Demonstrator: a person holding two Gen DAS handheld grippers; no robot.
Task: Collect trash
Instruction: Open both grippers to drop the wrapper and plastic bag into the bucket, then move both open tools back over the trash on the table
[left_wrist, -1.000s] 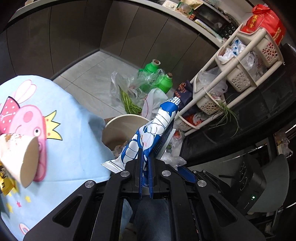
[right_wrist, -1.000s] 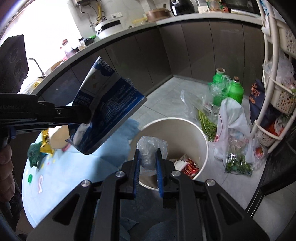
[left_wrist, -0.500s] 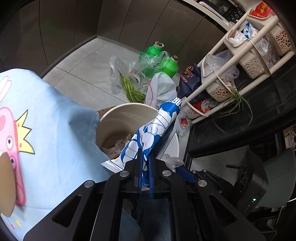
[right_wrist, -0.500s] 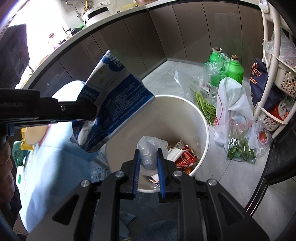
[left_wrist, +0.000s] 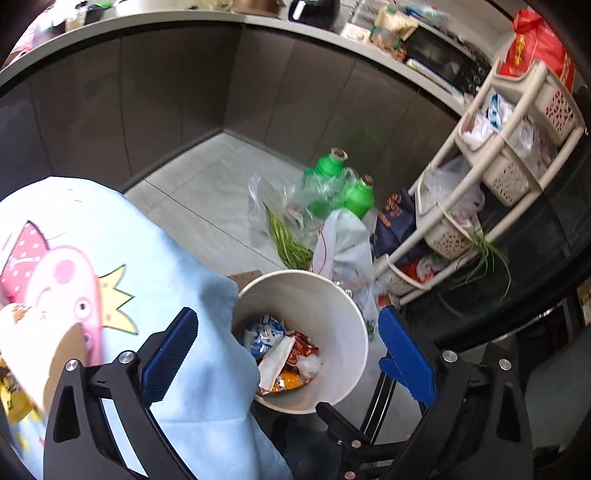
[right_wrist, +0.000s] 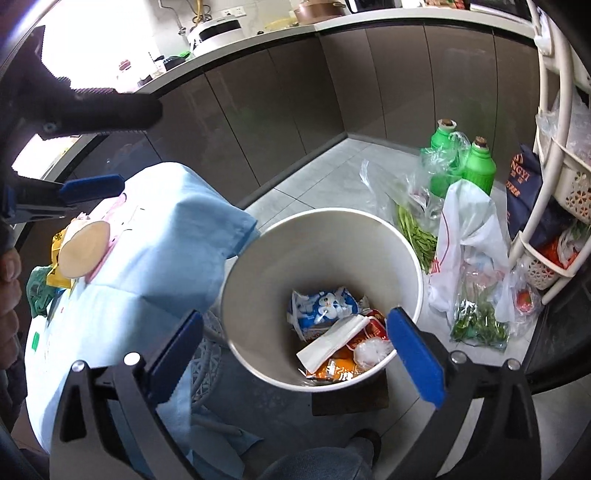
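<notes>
In the left wrist view, the left gripper (left_wrist: 286, 341) hangs above the bin (left_wrist: 354, 314) with its jaws spread wide and nothing between them. The white bin stands on the floor just beside the desk, whose light blue tablecloth (left_wrist: 147, 258) with a pink cartoon pig drapes over the edge and touches the bin's rim. Inside the bin lie a blue and white packet (left_wrist: 264, 332), a white napkin (left_wrist: 273, 363), red and orange wrappers (left_wrist: 299, 345) and a clear crumpled bag (left_wrist: 309, 364). A paper cup (left_wrist: 40, 354) lies on its side on the tablecloth at the left edge of the frame. Behind the bin, two green bottles (left_wrist: 327, 168) stand on the floor among plastic bags, one holding green beans (left_wrist: 288, 243). A cream basket rack (left_wrist: 491, 177) stands to the right.

In the right wrist view, the right gripper (right_wrist: 295, 339) also hovers over the bin (right_wrist: 258, 280), jaws released and empty. The blue and white packet (right_wrist: 323, 304) rests at the bottom of the bin, with the napkin (right_wrist: 332, 341) lying across the orange wrapper (right_wrist: 332, 367) and the clear bag (right_wrist: 371, 349) beside it. The left gripper (right_wrist: 92, 155) shows at the upper left, above the desk, with its jaws apart. The paper cup (right_wrist: 83, 247) lies on the tablecloth (right_wrist: 166, 251) next to a yellow wrapper (right_wrist: 59, 262) and a green wrapper (right_wrist: 38, 291). The green bottles (right_wrist: 461, 162), a white plastic bag (right_wrist: 465, 240) and the rack (right_wrist: 554, 147) stand to the right of the bin.
</notes>
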